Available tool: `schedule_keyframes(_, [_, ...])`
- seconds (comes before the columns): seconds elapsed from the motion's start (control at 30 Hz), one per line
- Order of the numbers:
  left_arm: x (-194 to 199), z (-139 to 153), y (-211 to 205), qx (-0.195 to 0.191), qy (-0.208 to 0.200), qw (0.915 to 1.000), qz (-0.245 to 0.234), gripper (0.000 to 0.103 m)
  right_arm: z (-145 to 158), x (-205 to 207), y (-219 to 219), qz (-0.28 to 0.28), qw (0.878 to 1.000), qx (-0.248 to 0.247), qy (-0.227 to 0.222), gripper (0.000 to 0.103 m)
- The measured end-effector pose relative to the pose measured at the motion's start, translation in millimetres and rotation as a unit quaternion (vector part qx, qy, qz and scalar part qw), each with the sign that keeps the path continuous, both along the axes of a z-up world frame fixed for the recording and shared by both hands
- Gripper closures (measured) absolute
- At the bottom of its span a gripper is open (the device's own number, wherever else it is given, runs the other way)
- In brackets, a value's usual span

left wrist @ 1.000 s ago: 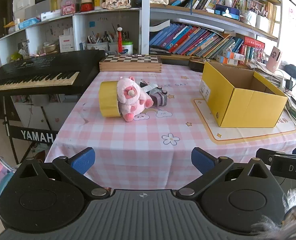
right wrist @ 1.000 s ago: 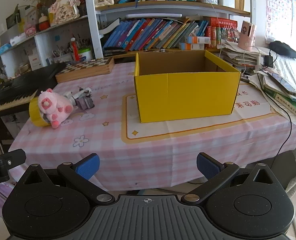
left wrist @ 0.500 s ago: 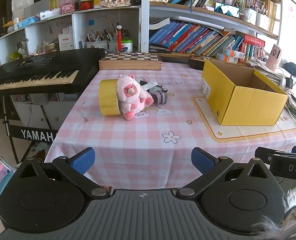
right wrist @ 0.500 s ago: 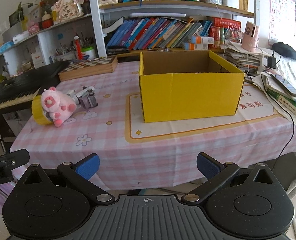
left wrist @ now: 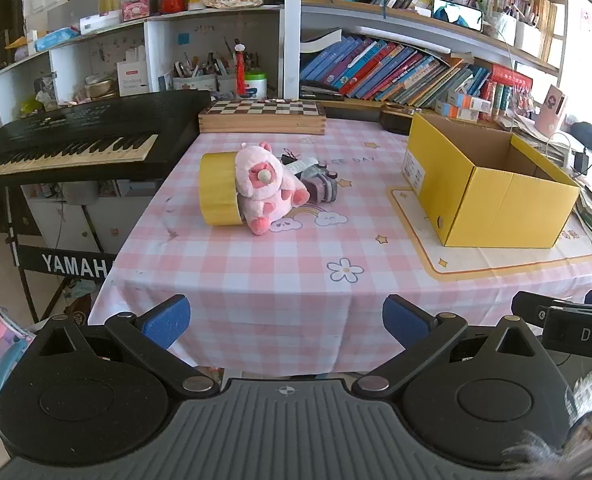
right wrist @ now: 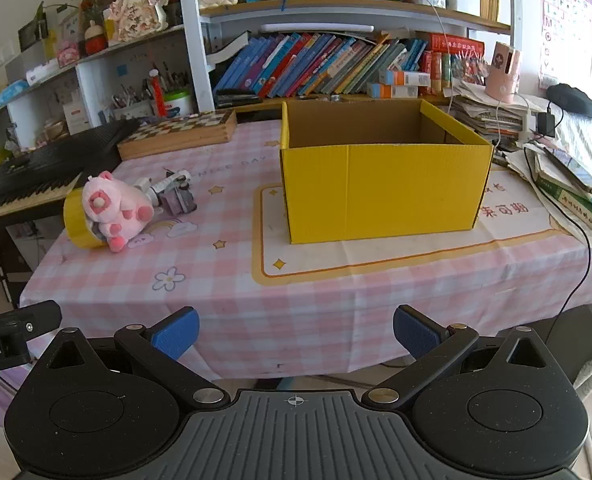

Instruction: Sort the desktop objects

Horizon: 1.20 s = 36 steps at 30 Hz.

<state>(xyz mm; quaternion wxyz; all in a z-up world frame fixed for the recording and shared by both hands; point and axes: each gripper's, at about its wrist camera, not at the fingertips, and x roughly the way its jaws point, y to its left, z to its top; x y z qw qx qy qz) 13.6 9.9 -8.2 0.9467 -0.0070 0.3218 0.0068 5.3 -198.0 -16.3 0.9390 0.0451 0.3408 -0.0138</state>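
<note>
yellow corrugated cardboard forms the open-topped box that stands on the cream, orange-bordered mat at the right half of the table, and the brown inside that shows from the right wrist view holds nothing that can be seen; a white printed label sits on its short side in the left wrist view, too small to read. red characters are printed on the mat beside the box's right corner. white letters reading "yamah" run along the stand of the black keyboard left of the table, and faint grey lettering on the pink checked tablecloth ends in "day". the loose things lie together on the left part of the cloth, well apart from the box: a pink plush toy lies on its side against a yellow tape roll standing on its edge, and a small grey-purple toy camera with a white strap touches the plush on its far side. a wooden chessboard case rests at the table's back edge. the left gripper hangs before the near table edge with its blue pads spread wide and nothing between them; the right gripper likewise gapes wide, facing the box, touching nothing
</note>
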Motion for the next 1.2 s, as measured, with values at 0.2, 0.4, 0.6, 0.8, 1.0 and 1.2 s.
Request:
schedule_keyframes(0.2, [0.9, 0.0, -0.9, 0.001, 0.003, 1.0, -0.002, 0.0, -0.6, 0.5, -0.7, 0.001, 1.0, 0.0, 0.001, 0.0])
schedule_keyframes(0.4, [1.9, 0.7, -1.0, 0.001, 0.005, 1.0, -0.002, 0.0, -0.2, 0.4, -0.6, 0.0, 1.0, 0.0, 0.001, 0.0])
schedule_keyframes(0.6, [1.5, -0.2, -1.6, 0.0, 0.006, 1.0, -0.003, 0.0, -3.3, 1.3, -1.2, 0.003, 1.0, 0.002, 0.003, 0.0])
schedule_keyframes(0.8, [1.7, -0.8, -2.7, 0.0, 0.004, 1.0, -0.003, 0.0, -3.0, 1.2, -1.9, 0.002, 1.0, 0.002, 0.003, 0.0])
schedule_keyframes(1.0, [0.7, -0.1, -3.8, 0.001, 0.006, 1.0, -0.006, 0.0, -2.6, -0.3, -0.6, 0.007, 1.0, 0.004, 0.002, 0.0])
schedule_keyframes(1.2, [-0.5, 0.9, -3.9, 0.001, 0.006, 1.0, -0.007, 0.0, 0.0, -3.4, 0.4, 0.012, 1.0, 0.005, 0.0, 0.0])
